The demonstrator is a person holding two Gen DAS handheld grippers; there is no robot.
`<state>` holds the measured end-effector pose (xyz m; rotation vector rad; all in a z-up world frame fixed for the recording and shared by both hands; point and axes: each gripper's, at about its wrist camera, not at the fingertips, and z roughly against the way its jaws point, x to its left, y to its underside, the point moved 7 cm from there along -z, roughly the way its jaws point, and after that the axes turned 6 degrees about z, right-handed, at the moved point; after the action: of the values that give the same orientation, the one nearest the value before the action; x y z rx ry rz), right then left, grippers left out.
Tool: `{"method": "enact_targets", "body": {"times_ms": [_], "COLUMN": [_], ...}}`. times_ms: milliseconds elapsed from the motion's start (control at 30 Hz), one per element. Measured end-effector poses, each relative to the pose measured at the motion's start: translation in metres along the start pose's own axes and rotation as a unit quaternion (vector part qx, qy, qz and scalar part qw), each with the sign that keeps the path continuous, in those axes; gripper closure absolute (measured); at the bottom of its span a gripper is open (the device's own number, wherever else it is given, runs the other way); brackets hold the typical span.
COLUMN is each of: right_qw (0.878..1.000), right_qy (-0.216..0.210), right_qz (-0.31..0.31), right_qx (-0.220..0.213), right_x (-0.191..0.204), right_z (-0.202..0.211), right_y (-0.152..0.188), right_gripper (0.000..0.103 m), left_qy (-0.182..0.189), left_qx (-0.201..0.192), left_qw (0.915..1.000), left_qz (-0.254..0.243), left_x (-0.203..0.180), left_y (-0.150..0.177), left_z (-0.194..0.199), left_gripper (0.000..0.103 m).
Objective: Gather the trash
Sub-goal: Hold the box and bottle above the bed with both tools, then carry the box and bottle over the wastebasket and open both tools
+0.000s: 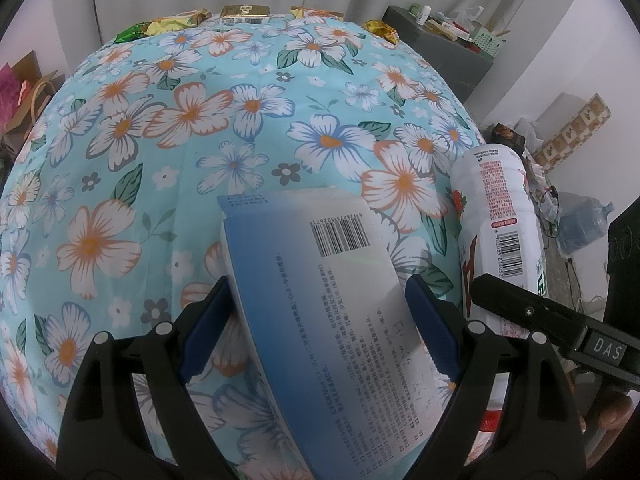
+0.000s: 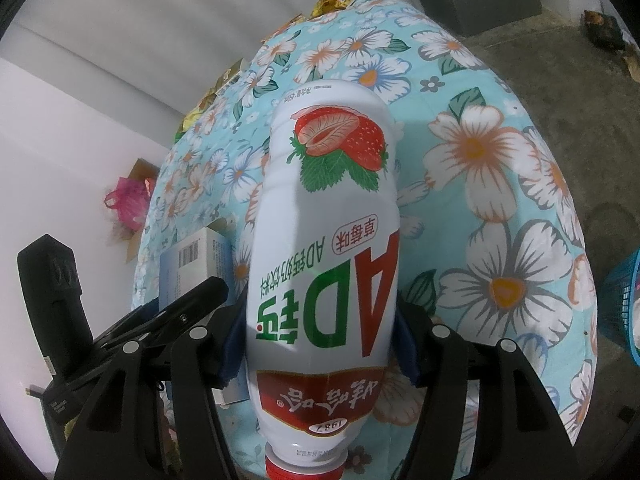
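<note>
My left gripper (image 1: pixel 316 320) is shut on a blue and white cardboard box (image 1: pixel 316 292) with a barcode, held above the floral tablecloth (image 1: pixel 192 128). My right gripper (image 2: pixel 320 320) is shut on a white strawberry AD milk bottle (image 2: pixel 332 216) with a red cap, held bottom forward. The bottle also shows at the right of the left wrist view (image 1: pixel 496 216). The box and left gripper show at the left of the right wrist view (image 2: pixel 192 256). Several snack wrappers (image 1: pixel 176 24) and a gold packet (image 1: pixel 244 12) lie along the table's far edge.
A dark cabinet (image 1: pixel 440 48) with clutter stands at the back right. A blue plastic basket (image 2: pixel 624 300) sits at the right edge of the right wrist view. Paper bags (image 1: pixel 28 92) stand to the left. White curtains hang behind the table.
</note>
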<state>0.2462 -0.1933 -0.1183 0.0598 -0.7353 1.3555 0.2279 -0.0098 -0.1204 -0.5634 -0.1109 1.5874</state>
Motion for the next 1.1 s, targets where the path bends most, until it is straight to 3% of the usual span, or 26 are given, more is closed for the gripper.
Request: {"method": "enact_targets", "body": {"times_ms": [767,1100], "right_qw": [1.0,0.999], "right_qy": [0.0,0.035], "right_qz": [0.002,0.03], "right_qx": [0.001,-0.023], "right_x": [-0.002,0.01], "right_z": [0.002,0.003], "right_y": [0.001,0.008], "right_gripper": [0.041,0.045], "left_qy": [0.0,0.021], "left_qx": [-0.001,-0.037], "left_qw": [1.0,0.9991], "left_qz": [0.001,0.002], "left_x": [0.001,0.011], "left_y": [-0.001,0.005], "left_z": [-0.001,0.01], "left_gripper": [0.021,0.027]}}
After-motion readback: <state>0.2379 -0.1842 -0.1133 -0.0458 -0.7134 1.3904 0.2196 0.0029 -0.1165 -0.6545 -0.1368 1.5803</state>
